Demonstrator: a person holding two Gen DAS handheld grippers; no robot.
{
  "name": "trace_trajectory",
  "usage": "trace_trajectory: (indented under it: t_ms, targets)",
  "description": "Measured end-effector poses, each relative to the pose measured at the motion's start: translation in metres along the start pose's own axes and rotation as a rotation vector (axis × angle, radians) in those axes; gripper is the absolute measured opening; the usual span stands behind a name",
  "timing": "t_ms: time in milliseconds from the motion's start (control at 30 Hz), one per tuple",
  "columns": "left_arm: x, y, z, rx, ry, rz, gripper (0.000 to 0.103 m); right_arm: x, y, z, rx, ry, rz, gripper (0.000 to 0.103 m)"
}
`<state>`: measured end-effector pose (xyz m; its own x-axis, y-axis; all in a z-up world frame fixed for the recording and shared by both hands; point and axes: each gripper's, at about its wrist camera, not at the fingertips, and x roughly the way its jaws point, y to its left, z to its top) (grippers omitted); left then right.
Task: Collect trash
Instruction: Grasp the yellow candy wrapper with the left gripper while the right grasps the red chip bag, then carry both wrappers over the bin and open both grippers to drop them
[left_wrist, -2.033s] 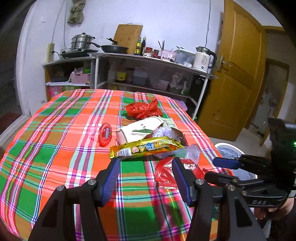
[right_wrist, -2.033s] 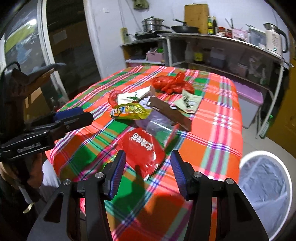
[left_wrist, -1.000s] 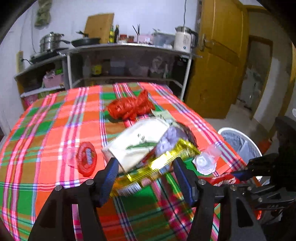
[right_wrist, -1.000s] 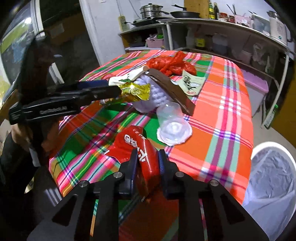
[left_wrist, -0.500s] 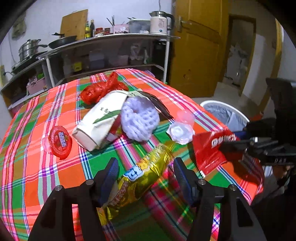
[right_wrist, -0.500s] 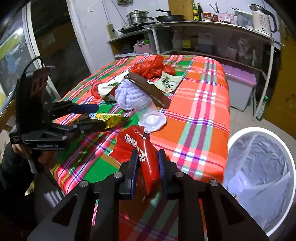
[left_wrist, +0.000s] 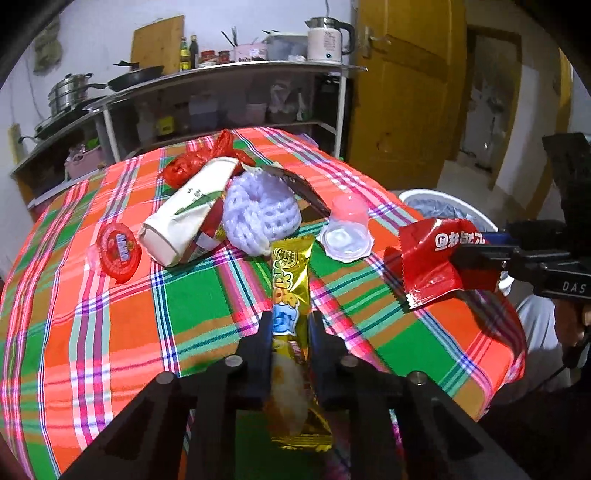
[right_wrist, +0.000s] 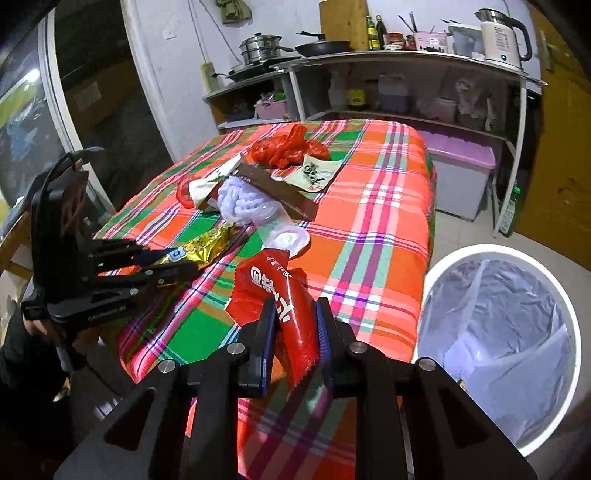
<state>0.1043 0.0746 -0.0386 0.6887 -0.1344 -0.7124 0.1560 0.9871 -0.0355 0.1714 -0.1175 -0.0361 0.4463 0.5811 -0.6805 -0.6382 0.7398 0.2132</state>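
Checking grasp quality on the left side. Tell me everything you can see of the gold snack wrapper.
The gold snack wrapper is a long, narrow foil-look packet, shiny yellow-gold with colourful cartoon print and a blue patch near its middle. The left gripper is shut on it roughly mid-length, both fingers pressing its sides. It points away from the camera toward the white foam fruit net; its crimped near end hangs below the fingers. It looks lifted off the plaid tablecloth, somewhat crumpled; whether it holds anything is unclear.

Both wrist views close, sharing table (left_wrist: 207, 295)
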Motion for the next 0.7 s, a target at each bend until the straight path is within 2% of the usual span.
trace_trajectory:
  t_ms: [367, 700]
  targets:
    - [-0.035, -0.018, 0.003, -0.090, -0.087, -0.011, 0.014, -0.031, -0.004, -0.006, 0.038, -0.063, -0.027, 0.021]
    - [-0.051, -0.053, 0.025, -0.072, -0.146, -0.068, 0.014, -0.062, -0.017, -0.010, 0.083, -0.127, -0.080, 0.021]
